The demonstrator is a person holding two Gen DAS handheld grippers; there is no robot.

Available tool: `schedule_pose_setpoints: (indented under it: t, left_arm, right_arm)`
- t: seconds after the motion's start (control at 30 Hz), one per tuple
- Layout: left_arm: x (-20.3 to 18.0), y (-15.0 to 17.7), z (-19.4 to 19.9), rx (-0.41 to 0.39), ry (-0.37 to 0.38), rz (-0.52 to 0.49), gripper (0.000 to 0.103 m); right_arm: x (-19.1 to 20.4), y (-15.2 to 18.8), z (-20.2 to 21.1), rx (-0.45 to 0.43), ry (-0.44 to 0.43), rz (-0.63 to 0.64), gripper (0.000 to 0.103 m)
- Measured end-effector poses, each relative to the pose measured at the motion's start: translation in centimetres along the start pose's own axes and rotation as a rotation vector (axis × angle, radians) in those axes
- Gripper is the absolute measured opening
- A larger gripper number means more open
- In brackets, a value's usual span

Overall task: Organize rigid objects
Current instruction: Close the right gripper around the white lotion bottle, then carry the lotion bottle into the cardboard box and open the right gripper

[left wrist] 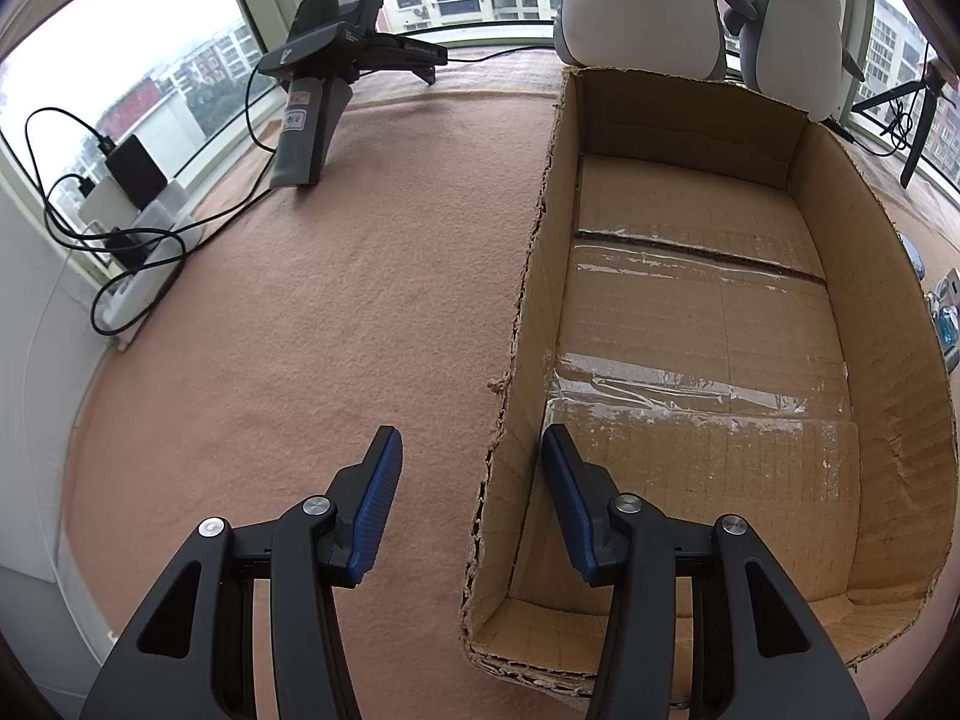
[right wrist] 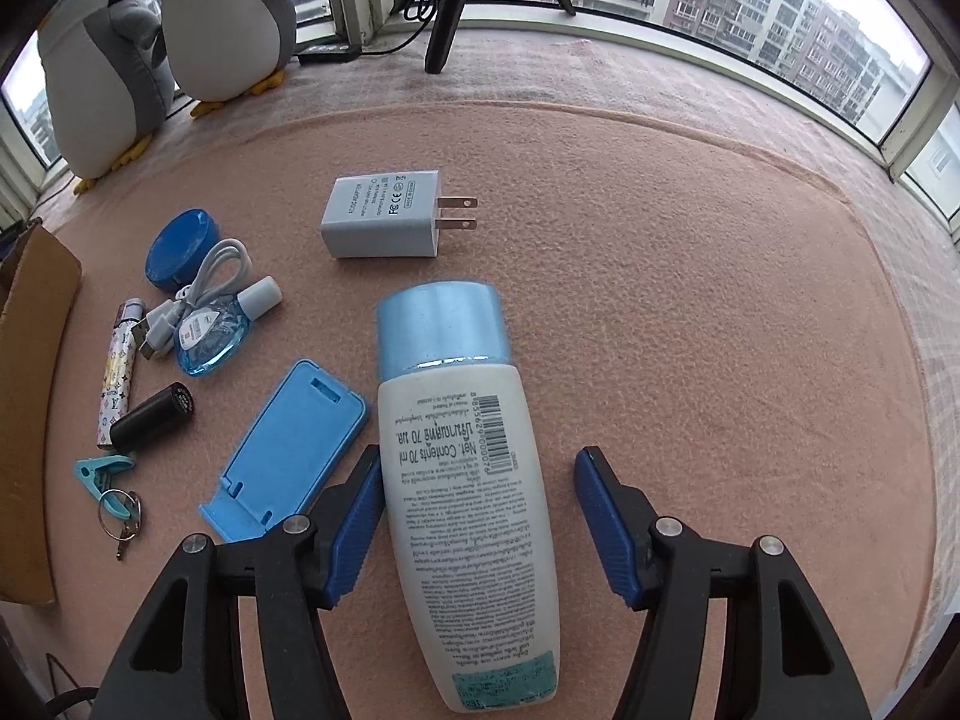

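Observation:
In the right wrist view a white lotion bottle (right wrist: 462, 480) with a light blue cap lies flat on the pink cloth. My right gripper (right wrist: 480, 474) is open, its blue pads (right wrist: 606, 516) on either side of the bottle; the left pad is close against it, the right pad stands apart. In the left wrist view an open, empty cardboard box (left wrist: 696, 324) sits to the right. My left gripper (left wrist: 471, 450) is open and empty, straddling the box's torn left wall near its front corner.
Left of the bottle lie a grey plug adapter (right wrist: 384, 216), a blue phone stand (right wrist: 288, 450), a blue round tin (right wrist: 183, 246), a white cable (right wrist: 198, 294), a small blue bottle (right wrist: 216, 330), a patterned lighter (right wrist: 117, 372), a black cylinder (right wrist: 153, 417) and keys (right wrist: 117, 504). Two plush penguins (right wrist: 180, 30) stand behind.

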State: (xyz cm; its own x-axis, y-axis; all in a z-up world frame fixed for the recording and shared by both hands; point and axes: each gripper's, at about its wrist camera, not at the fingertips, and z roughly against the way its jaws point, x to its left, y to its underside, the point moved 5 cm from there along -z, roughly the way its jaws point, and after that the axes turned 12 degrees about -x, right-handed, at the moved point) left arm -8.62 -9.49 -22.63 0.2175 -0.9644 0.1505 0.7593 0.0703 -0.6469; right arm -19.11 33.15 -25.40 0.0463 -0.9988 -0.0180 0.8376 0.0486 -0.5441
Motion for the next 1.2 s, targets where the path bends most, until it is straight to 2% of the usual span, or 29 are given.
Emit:
schedule_pose_setpoints:
  t: [0.1, 0.2, 0.5, 0.73, 0.93, 1.2]
  left_arm:
    - [0.0, 0.0, -0.1, 0.000, -0.001, 0.004, 0.048]
    - [-0.1, -0.1, -0.1, 0.000, -0.001, 0.004, 0.048]
    - [-0.2, 0.0, -0.1, -0.003, -0.003, 0.002, 0.048]
    - [-0.2, 0.0, -0.1, -0.004, -0.003, 0.000, 0.048]
    - [-0.2, -0.1, -0.1, -0.004, -0.003, 0.001, 0.048]
    - [-0.2, -0.1, -0.2, -0.006, 0.002, 0.008, 0.048]
  right_arm:
    - [0.0, -0.1, -0.1, -0.003, -0.021, -0.003, 0.057]
    - [0.2, -0.1, 0.2, -0.012, -0.028, 0.005, 0.045]
    - [-0.8, 0.5, 1.0, -0.028, -0.036, -0.070, 0.045]
    - [-1.1, 0.8, 3.4, -0.066, -0.043, -0.105, 0.044]
    - [0.7, -0.1, 6.0, -0.116, -0.083, -0.094, 0.044]
    - [5.8, -1.9, 9.6, -0.185, -0.185, -0.044, 0.044]
